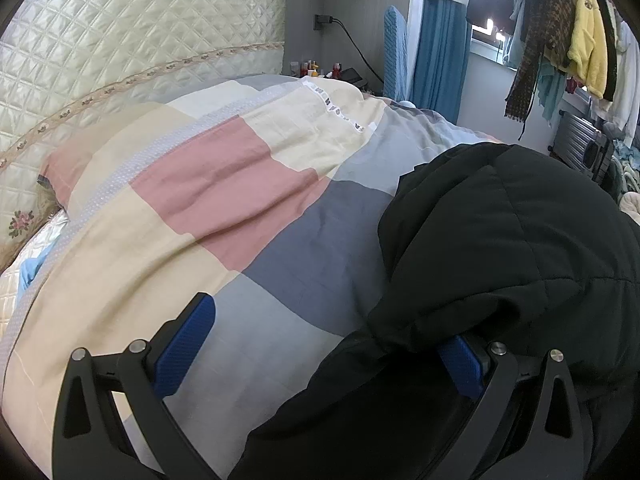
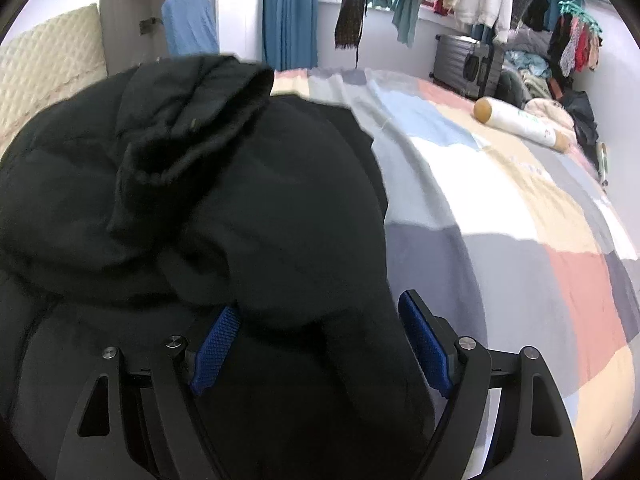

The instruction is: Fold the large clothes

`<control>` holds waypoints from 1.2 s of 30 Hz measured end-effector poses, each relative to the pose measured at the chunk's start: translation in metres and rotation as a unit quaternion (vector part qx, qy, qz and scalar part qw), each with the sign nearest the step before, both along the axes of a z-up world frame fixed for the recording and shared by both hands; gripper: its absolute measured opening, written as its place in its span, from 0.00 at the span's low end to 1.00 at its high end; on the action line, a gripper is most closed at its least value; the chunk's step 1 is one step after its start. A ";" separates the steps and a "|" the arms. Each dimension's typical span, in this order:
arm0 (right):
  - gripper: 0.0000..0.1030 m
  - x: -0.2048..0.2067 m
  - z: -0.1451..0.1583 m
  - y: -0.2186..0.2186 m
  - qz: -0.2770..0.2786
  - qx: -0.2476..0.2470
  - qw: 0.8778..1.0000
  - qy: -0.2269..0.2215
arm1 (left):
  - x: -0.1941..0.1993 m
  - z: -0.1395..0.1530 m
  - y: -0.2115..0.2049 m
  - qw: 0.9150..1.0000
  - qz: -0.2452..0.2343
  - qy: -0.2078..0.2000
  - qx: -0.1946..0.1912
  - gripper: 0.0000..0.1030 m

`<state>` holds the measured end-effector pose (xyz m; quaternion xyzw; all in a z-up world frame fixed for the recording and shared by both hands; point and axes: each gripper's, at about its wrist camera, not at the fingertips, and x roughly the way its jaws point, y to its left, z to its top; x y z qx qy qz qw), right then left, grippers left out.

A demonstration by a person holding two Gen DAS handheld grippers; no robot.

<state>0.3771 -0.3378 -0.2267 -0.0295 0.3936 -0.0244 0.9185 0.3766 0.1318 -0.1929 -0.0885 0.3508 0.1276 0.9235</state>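
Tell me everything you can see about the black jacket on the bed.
The black jacket is a puffy, quilted, matte garment, bunched in a heap on the patchwork bedspread. A sleeve with a ribbed cuff is folded across its top. Fabric lies between the open pads of the right tool. Its edge also drapes over one pad of the open left tool.

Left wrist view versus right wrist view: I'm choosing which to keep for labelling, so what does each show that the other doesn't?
Only the left wrist view shows the pillow and the bottles beyond the bed. Only the right wrist view shows the cylindrical bolster. Both show the black padded jacket on the patchwork quilt, the hanging clothes and the suitcase.
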 end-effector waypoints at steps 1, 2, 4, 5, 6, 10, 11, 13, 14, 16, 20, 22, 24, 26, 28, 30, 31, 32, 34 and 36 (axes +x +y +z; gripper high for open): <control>0.77 0.002 0.004 -0.002 -0.005 0.006 1.000 -0.011 | 0.000 0.000 0.000 1.000 0.000 -0.001 -0.002 1.00; 0.77 0.002 0.009 -0.004 -0.010 0.014 1.000 -0.022 | -0.001 0.000 0.000 1.000 0.000 -0.002 -0.004 1.00; 0.77 0.001 0.021 -0.009 -0.023 0.033 0.998 -0.052 | -0.001 0.001 0.001 1.000 0.000 -0.005 -0.007 1.00; 0.77 0.000 0.026 -0.011 -0.027 0.039 0.997 -0.063 | -0.001 0.001 0.001 1.000 -0.001 -0.006 -0.008 1.00; 0.77 -0.001 0.029 -0.012 -0.030 0.043 0.996 -0.071 | -0.001 0.002 0.001 1.000 -0.001 -0.006 -0.010 1.00; 0.77 -0.002 0.037 -0.020 -0.040 0.052 0.993 -0.094 | -0.001 0.002 0.001 1.000 -0.005 -0.008 -0.012 1.00; 0.77 -0.002 0.037 -0.022 -0.043 0.054 0.993 -0.096 | 0.000 0.001 0.001 1.000 -0.007 -0.008 -0.015 1.00; 0.77 0.002 0.033 -0.029 -0.052 0.062 0.992 -0.095 | 0.000 0.001 0.002 1.000 -0.009 -0.009 -0.016 1.00; 0.77 0.004 0.030 -0.033 -0.059 0.065 0.992 -0.093 | 0.001 0.001 0.000 1.000 -0.011 -0.009 -0.014 1.00; 0.77 0.006 0.023 -0.040 -0.068 0.071 0.991 -0.086 | 0.001 0.001 -0.001 1.000 -0.013 -0.010 -0.010 1.00; 0.79 0.011 0.005 -0.054 -0.089 0.090 0.990 -0.061 | 0.002 -0.001 -0.002 1.000 -0.019 -0.009 -0.006 1.00; 0.79 0.010 -0.003 -0.053 -0.094 0.096 0.990 -0.050 | 0.002 0.001 -0.003 1.000 -0.019 -0.009 -0.003 1.00; 0.79 0.008 -0.003 -0.050 -0.094 0.092 0.990 -0.047 | 0.001 0.003 -0.003 1.000 -0.019 -0.009 -0.004 1.00; 0.80 0.005 0.003 -0.046 -0.094 0.088 0.991 -0.047 | -0.001 0.006 -0.002 1.000 -0.021 -0.009 -0.011 1.00; 0.80 -0.001 0.010 -0.043 -0.093 0.090 0.991 -0.046 | -0.005 0.012 -0.003 0.999 -0.026 -0.012 -0.018 1.00; 0.80 -0.008 0.015 -0.041 -0.089 0.097 0.990 -0.045 | -0.011 0.017 -0.007 0.999 -0.035 -0.014 -0.017 1.00; 0.80 -0.015 0.021 -0.038 -0.085 0.101 0.990 -0.047 | -0.014 0.021 -0.009 0.999 -0.041 -0.018 -0.016 1.00; 0.80 -0.019 0.024 -0.036 -0.081 0.102 0.990 -0.048 | -0.017 0.025 -0.012 0.998 -0.048 -0.024 -0.016 1.00; 0.80 -0.032 0.034 -0.027 -0.069 0.103 0.991 -0.053 | -0.025 0.034 -0.018 0.998 -0.057 -0.037 -0.003 1.00; 0.80 -0.045 0.045 -0.016 -0.058 0.107 0.991 -0.061 | -0.033 0.042 -0.022 0.997 -0.065 -0.048 -0.002 1.00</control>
